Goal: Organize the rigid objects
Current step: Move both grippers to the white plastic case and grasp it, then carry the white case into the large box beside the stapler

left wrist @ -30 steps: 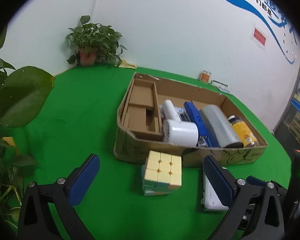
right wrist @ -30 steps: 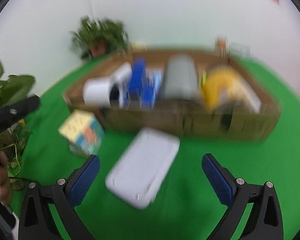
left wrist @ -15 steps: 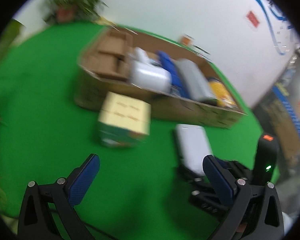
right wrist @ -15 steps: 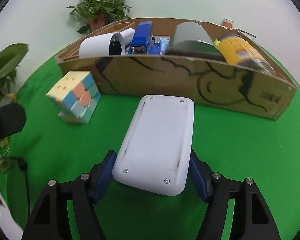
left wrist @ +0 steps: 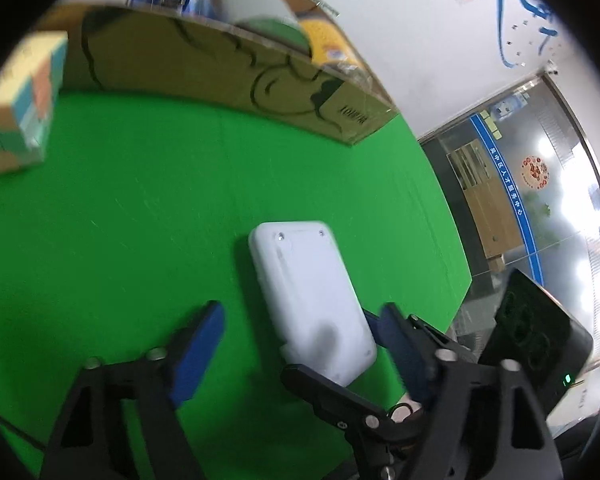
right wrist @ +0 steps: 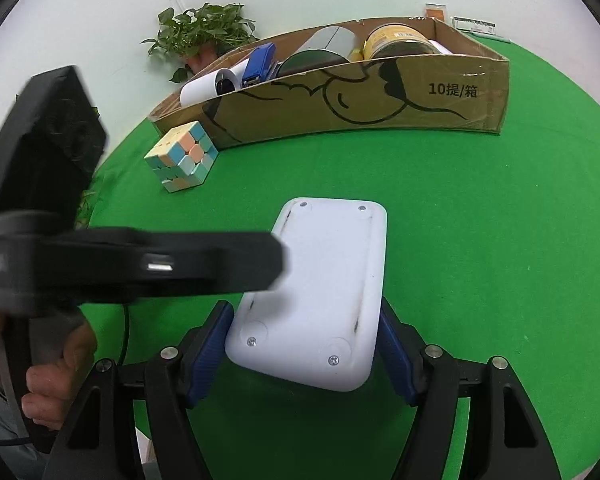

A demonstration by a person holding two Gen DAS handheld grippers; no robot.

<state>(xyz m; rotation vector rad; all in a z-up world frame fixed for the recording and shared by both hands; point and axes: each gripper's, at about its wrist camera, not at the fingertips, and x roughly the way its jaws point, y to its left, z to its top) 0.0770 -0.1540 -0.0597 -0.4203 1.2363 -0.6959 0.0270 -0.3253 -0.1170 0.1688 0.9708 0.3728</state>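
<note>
A flat white device (right wrist: 324, 280) with rounded corners, screws showing on its face, is gripped at its near end by my right gripper (right wrist: 305, 308), both blue pads on its long sides. My left gripper (left wrist: 300, 312) straddles the same device (left wrist: 308, 292) from the other side. Its jaws are closing; the right pad (left wrist: 394, 344) is at the device's edge and the left pad (left wrist: 200, 352) stands off it. A pastel puzzle cube (right wrist: 182, 156) sits on the green cloth in front of the cardboard box (right wrist: 380, 96).
The box holds a white roll (right wrist: 208, 84), a blue stapler (right wrist: 258, 64), a grey cylinder (right wrist: 320, 50) and a yellow-labelled jar (right wrist: 396, 40). A potted plant (right wrist: 204, 36) stands behind it. One black finger of the left gripper (right wrist: 204, 260) crosses the right wrist view; a hand (right wrist: 56, 372) holds it.
My right gripper shut on the white device and drew it back from the box. My left gripper swung down and right from the cube to the device, its jaws narrowing.
</note>
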